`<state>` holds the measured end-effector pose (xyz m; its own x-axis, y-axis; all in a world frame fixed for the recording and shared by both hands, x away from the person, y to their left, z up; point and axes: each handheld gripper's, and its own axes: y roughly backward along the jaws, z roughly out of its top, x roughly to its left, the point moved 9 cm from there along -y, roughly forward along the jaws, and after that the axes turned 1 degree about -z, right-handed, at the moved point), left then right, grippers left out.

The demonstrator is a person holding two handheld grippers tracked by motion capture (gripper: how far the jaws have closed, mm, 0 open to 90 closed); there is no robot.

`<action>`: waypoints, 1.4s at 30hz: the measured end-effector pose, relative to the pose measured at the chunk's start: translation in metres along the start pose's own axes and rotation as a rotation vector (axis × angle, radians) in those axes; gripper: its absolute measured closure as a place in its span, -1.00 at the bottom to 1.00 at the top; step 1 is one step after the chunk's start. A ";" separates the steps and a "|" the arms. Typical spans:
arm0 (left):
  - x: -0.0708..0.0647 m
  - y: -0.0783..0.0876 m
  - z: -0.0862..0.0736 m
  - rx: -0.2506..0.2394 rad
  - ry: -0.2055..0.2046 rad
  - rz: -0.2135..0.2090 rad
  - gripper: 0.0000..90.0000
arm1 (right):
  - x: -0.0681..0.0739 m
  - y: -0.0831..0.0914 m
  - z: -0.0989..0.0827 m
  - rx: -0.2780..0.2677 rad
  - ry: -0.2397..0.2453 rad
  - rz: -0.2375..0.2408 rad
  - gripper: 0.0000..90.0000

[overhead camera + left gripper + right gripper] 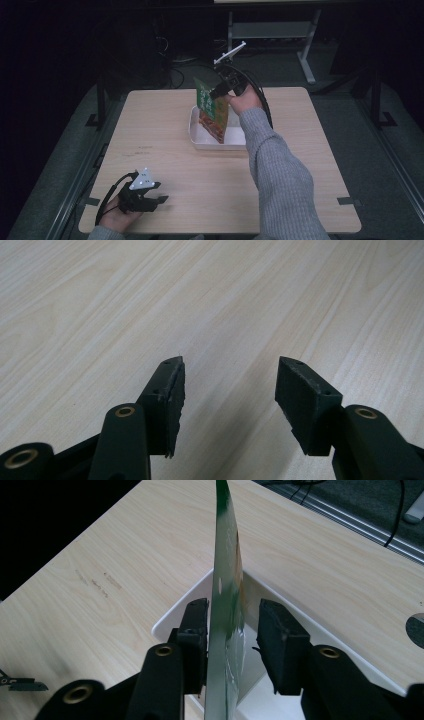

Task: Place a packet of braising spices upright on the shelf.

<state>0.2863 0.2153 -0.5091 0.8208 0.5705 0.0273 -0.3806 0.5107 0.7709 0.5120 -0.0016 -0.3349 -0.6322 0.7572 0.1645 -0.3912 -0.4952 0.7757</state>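
Pouch [212, 111] upright in tray [200, 141], long axis vertical — right gripper [232, 630] fingers apart.

We see a flat green-and-orange printed plastic food pouch [212, 111] standing upright on edge, its lower end inside a shallow white rectangular plastic tray [216, 141] near the table's far middle; green top edge tilts slightly left.
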 end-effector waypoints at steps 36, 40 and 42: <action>0.000 0.000 0.001 -0.002 -0.001 0.007 -0.02 | -0.005 0.041 -0.035 -0.040 0.007 0.078 0.17; 0.000 0.000 0.001 -0.003 0.000 0.007 -0.02 | -0.007 0.043 -0.040 -0.038 0.000 0.087 0.14; 0.000 0.000 0.001 -0.003 0.000 0.007 -0.02 | -0.007 0.044 -0.042 -0.044 0.001 0.091 0.14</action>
<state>0.2866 0.2145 -0.5085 0.8183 0.5739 0.0327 -0.3877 0.5089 0.7686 0.4717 -0.0465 -0.3274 -0.6674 0.7075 0.2326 -0.3610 -0.5805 0.7299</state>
